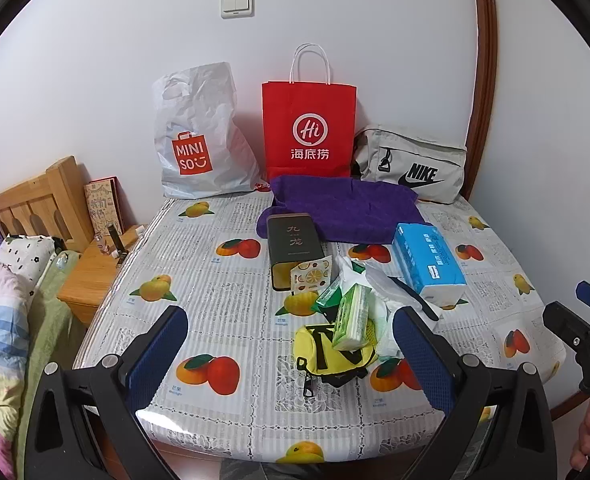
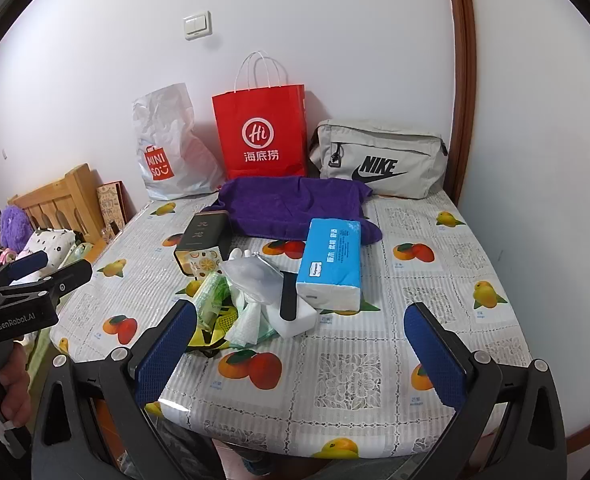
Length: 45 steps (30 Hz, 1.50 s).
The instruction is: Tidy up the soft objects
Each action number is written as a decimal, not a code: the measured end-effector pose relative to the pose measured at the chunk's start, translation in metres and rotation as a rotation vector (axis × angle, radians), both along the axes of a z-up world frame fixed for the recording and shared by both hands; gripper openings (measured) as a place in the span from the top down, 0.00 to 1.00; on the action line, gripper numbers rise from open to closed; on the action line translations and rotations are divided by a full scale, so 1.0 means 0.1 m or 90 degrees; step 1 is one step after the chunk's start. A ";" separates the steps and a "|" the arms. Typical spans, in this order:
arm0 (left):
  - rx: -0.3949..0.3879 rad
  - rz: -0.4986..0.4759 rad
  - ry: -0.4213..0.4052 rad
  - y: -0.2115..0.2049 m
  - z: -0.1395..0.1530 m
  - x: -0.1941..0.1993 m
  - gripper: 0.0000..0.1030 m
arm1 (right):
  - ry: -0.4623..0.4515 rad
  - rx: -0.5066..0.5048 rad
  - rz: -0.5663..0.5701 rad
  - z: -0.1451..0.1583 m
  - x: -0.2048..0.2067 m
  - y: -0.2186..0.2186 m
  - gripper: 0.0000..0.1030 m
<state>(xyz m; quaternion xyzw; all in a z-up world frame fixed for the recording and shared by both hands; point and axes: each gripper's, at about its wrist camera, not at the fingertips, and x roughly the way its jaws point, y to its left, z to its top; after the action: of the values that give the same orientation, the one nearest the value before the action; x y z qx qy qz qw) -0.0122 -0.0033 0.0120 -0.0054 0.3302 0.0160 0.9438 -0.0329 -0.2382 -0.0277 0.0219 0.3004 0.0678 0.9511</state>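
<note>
A purple towel (image 1: 339, 210) (image 2: 295, 206) lies crumpled at the back of the table. A blue tissue pack (image 1: 429, 262) (image 2: 331, 262) lies in front of it. A green tissue pack (image 1: 351, 318) (image 2: 211, 300) rests on a yellow pouch (image 1: 327, 356) (image 2: 215, 330), beside white crumpled plastic (image 1: 375, 280) (image 2: 251, 276). My left gripper (image 1: 291, 356) is open and empty, above the near table edge, just short of the pouch. My right gripper (image 2: 301, 354) is open and empty above the near edge, right of the pile.
A red paper bag (image 1: 309, 132) (image 2: 261, 132), a white Miniso bag (image 1: 199, 140) (image 2: 167, 148) and a grey Nike bag (image 1: 411, 164) (image 2: 375, 160) stand against the wall. A dark tin (image 1: 291, 248) (image 2: 203, 240) lies near the pile. A bed and wooden nightstand (image 1: 91, 276) are at left.
</note>
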 end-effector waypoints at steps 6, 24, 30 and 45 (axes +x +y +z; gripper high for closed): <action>0.000 -0.001 -0.002 0.02 0.00 -0.01 0.00 | -0.002 0.001 0.001 0.00 -0.01 0.00 0.00; -0.001 -0.002 -0.004 0.02 0.07 -0.04 0.00 | -0.005 -0.001 0.001 0.01 -0.03 0.01 0.00; -0.004 -0.006 -0.007 0.03 0.06 -0.05 0.00 | -0.005 0.000 0.000 0.02 -0.04 0.01 0.00; -0.006 -0.008 -0.009 0.04 0.09 -0.06 0.00 | -0.005 -0.002 0.001 0.02 -0.05 0.01 0.00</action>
<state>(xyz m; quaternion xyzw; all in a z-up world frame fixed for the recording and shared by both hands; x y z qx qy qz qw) -0.0179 0.0012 0.0207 -0.0076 0.3234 0.0082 0.9462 -0.0375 -0.2375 -0.0257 0.0200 0.2970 0.0684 0.9522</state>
